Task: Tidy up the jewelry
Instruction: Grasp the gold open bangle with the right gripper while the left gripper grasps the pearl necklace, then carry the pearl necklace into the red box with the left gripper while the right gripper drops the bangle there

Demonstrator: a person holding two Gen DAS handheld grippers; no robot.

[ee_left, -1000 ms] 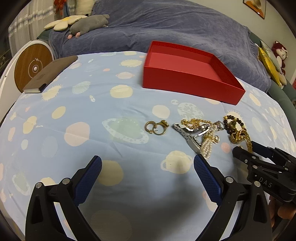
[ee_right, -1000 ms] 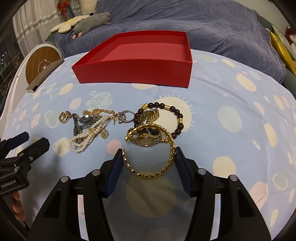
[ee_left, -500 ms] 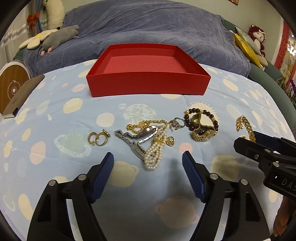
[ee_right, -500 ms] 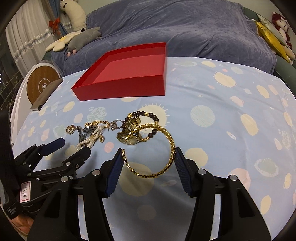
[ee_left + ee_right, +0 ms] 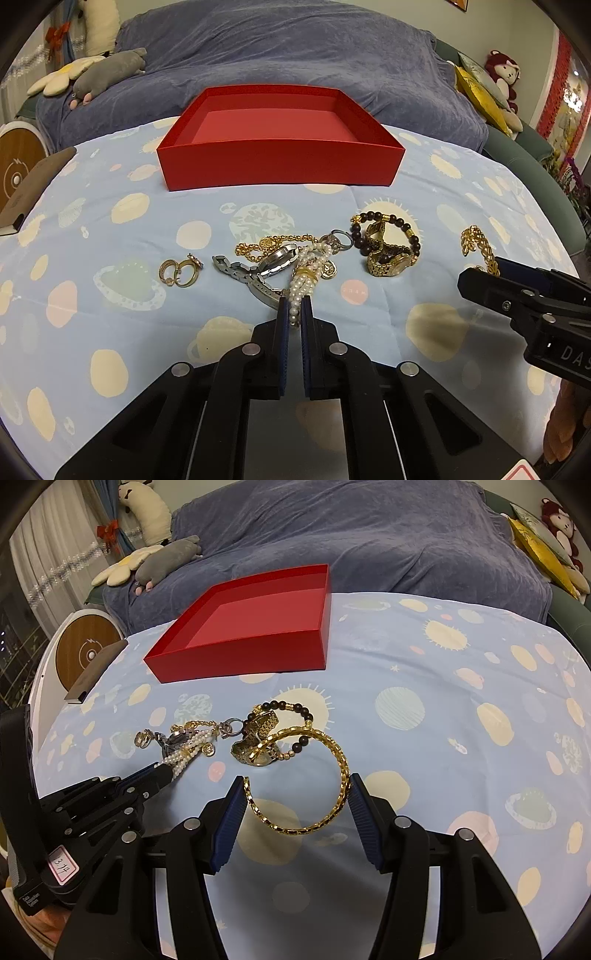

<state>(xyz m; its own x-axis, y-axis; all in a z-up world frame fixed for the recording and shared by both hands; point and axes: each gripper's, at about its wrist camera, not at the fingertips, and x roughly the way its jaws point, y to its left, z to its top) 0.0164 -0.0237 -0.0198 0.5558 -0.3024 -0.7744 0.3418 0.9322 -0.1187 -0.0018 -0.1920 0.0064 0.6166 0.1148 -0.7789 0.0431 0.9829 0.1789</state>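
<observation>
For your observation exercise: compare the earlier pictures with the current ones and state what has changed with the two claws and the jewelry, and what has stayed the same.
The left claw, wide open a second ago, has swung toward the pile and shut on the near end of the pearl strand. The right claw has lifted the gold chain bracelet slightly and still holds it between its pads. The red box, rings, watches and dark bead bracelet lie where they were.

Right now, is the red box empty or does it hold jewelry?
Empty: the red box shows only a bare floor, and every piece, including the pearl bracelet, lies outside on the cloth.
</observation>
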